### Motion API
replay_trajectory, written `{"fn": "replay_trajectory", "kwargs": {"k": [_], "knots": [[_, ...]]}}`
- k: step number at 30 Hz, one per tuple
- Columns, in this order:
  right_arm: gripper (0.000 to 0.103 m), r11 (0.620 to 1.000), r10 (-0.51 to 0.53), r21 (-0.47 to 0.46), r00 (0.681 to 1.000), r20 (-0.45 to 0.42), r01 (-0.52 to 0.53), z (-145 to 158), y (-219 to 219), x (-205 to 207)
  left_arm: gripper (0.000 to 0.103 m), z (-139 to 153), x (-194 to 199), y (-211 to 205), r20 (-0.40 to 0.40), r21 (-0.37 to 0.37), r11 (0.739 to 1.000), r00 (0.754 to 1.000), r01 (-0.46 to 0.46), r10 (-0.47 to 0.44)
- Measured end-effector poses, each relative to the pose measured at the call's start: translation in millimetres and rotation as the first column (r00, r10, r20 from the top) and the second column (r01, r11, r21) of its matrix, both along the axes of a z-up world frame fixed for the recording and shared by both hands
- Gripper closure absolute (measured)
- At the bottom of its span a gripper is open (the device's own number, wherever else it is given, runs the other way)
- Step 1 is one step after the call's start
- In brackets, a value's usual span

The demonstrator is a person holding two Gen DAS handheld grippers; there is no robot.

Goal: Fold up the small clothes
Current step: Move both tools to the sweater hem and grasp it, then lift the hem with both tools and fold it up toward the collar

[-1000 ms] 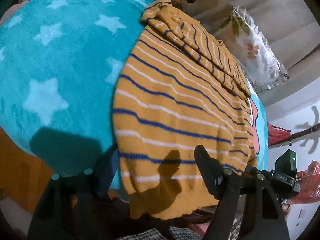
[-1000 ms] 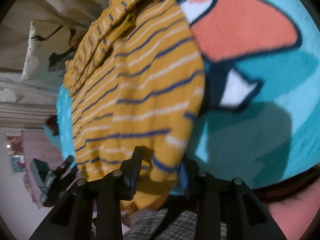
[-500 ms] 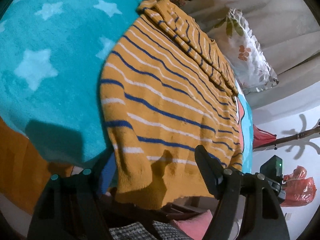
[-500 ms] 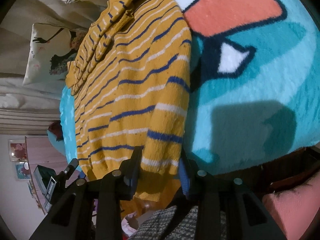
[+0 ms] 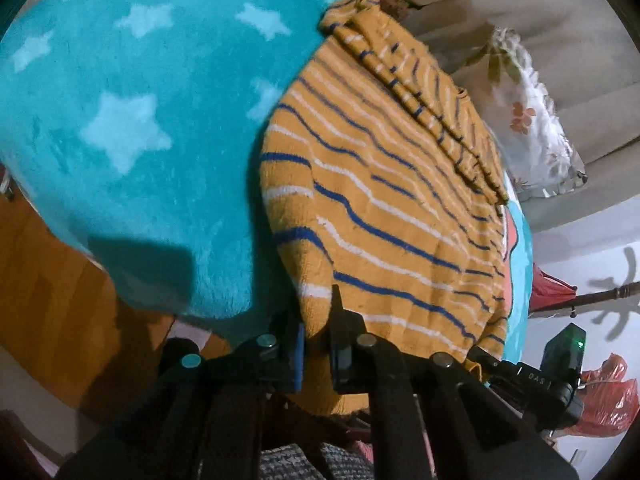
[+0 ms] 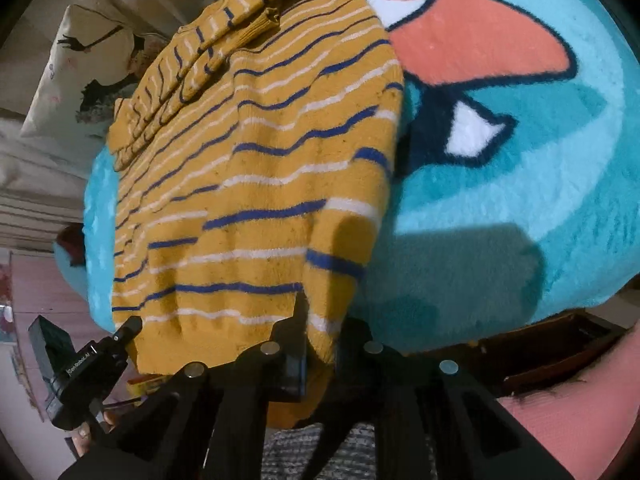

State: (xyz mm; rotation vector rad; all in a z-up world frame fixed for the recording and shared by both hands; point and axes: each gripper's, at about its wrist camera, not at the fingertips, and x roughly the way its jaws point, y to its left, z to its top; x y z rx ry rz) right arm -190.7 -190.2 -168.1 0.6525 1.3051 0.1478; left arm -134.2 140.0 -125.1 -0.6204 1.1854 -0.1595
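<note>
I see the striped sweater (image 5: 384, 216) as coarse matt knit, ribbed at the hem. Teal blanket (image 5: 140, 128) looks fluffy plush. Gripper fingers (image 5: 344, 340) look matt black plastic, with shiny metal pins. Pillow (image 5: 536, 128) is smooth printed cloth.

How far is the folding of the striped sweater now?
Done: sleeves folded across the sweater. In hand: the left gripper and right gripper have just closed on its two hem corners. Left: lifting the hem over to the collar on the blanket.
</note>
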Motion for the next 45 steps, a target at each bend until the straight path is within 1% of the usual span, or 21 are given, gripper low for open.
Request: {"fn": "replay_trajectory", "kwargs": {"k": [4,7,8,9,12,15,17,19,21,22,24,25,27,30,34,35,36,37,38,41,45], "knots": [[0.094,0.991,0.0,0.134,1.0,0.006,-0.001,1,-16,-12,0.095,27,-15,3,0.047,0.006,1.0,0.999,0.018,-0.018],[0.096,0.984,0.025,0.178,1.0,0.015,-0.028,12,-28,-34,0.099,53,-38,11,0.084,-0.002,1.0,0.996,0.026,-0.026],[0.096,0.98,0.031,0.198,0.999,0.029,-0.036,18,-35,-46,0.099,61,-47,14,0.101,0.007,1.0,0.994,0.027,-0.028],[0.096,0.978,0.029,0.205,0.999,0.035,-0.036,21,-38,-53,0.103,68,-58,17,0.117,0.02,0.999,0.993,0.025,-0.027],[0.098,0.975,0.012,0.221,0.999,0.038,-0.02,22,-48,-72,0.103,67,-68,22,0.129,0.039,0.999,0.991,0.017,-0.022],[0.098,0.976,-0.008,0.22,1.0,0.029,0.001,14,-45,-68,0.103,55,-61,27,0.102,0.016,1.0,0.995,-0.007,0.006],[0.098,0.98,0.003,0.2,0.999,0.049,-0.012,16,-40,-65,0.103,51,-58,27,0.109,0.037,0.999,0.994,-0.003,-0.001],[0.098,0.986,0.031,0.163,0.997,0.064,-0.041,20,-33,-63,0.09,43,-55,26,0.095,0.075,0.997,0.995,0.003,-0.01],[0.098,0.985,0.033,0.165,0.998,0.061,-0.043,20,-30,-61,0.046,29,-55,29,0.078,0.081,0.997,0.997,-0.009,0.003],[0.098,0.986,0.033,0.163,0.998,0.058,-0.042,20,-31,-60,0.04,22,-55,30,0.077,0.078,0.997,0.997,-0.021,0.015],[0.098,0.987,0.039,0.154,0.998,0.059,-0.047,21,-31,-58,0.037,9,-54,30,0.067,0.064,0.998,0.998,-0.025,0.021],[0.098,0.987,0.041,0.154,0.997,0.057,-0.05,21,-31,-58,0.037,3,-52,30,0.058,0.044,0.999,0.998,-0.017,0.015],[0.098,0.987,0.05,0.15,0.997,0.054,-0.057,22,-32,-58,0.03,-10,-47,26,0.051,-0.005,1.0,0.999,0.001,-0.001],[0.098,0.988,0.059,0.141,0.997,0.043,-0.064,22,-31,-56,0.025,-19,-40,16,0.067,-0.024,1.0,0.998,0.013,-0.012],[0.098,0.989,0.071,0.131,0.997,0.034,-0.075,21,-28,-53,0.025,-29,-32,3,0.062,-0.054,0.998,0.998,0.021,-0.018],[0.098,0.988,0.074,0.13,0.997,0.033,-0.078,22,-27,-51,0.03,-28,-32,0,0.062,-0.048,0.998,0.998,0.027,-0.024],[0.098,0.989,0.077,0.128,0.996,0.034,-0.081,23,-26,-51,0.064,-27,-32,-4,0.06,-0.039,0.998,0.997,0.045,-0.043],[0.098,0.988,0.08,0.126,0.996,0.036,-0.084,23,-26,-50,0.085,-26,-31,-7,0.046,-0.023,0.998,0.997,0.061,-0.06],[0.098,0.988,0.082,0.129,0.996,0.037,-0.086,24,-26,-50,0.092,-25,-31,-9,0.034,-0.018,0.997,0.997,0.071,-0.07],[0.098,0.985,0.084,0.146,0.995,0.047,-0.09,26,-28,-50,0.092,-11,-35,-6,0.058,-0.008,0.998,0.997,0.059,-0.059],[0.098,0.979,0.082,0.179,0.994,0.069,-0.093,32,-31,-49,0.092,23,-39,-2,0.109,-0.022,0.999,0.994,0.033,-0.03]]}}
